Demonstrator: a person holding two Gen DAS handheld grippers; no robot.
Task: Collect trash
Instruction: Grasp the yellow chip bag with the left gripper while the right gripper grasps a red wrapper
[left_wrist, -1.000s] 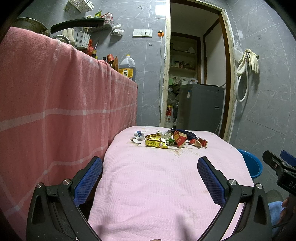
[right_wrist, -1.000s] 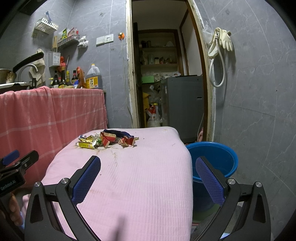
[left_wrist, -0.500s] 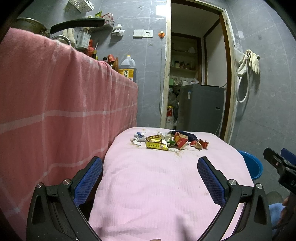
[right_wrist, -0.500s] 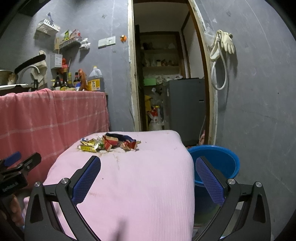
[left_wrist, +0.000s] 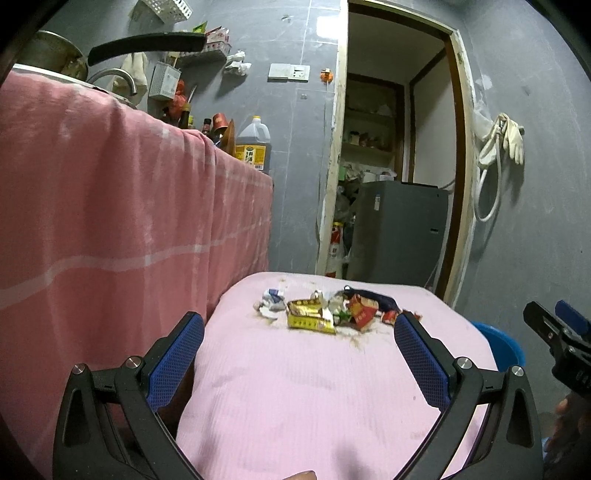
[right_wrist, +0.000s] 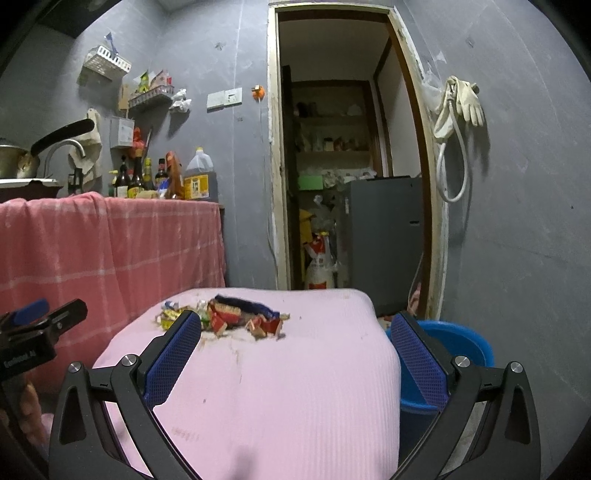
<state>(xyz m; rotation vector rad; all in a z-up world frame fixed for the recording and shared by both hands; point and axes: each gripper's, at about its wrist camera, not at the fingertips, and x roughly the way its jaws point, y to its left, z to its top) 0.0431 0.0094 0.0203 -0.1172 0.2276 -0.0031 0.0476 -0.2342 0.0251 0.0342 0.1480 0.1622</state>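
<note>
Two grippers over a pink-covered tabletop (left_wrist: 317, 398), both empty. Left gripper (left_wrist: 299, 334): fingers (left_wrist: 173, 360) wide apart, nothing between them, held low above the near half of the cloth. Right gripper (right_wrist: 295, 334): fingers (right_wrist: 419, 356) likewise spread, nothing held, near the tabletop's right edge.

Trash (left_wrist: 325, 312) in one loose pile at the far end of the tabletop: yellow wrapper, red wrappers, white crumpled bits, a dark blue piece at the back, brown crumbs and stains around it. Pile lies well ahead of both grippers; in the right view its left part is partly hidden behind the left finger.

Blue bucket (right_wrist: 454, 345) on the floor just beside the tabletop's right side. Pink checked cloth (left_wrist: 110, 221) hangs over the counter to the left.
</note>
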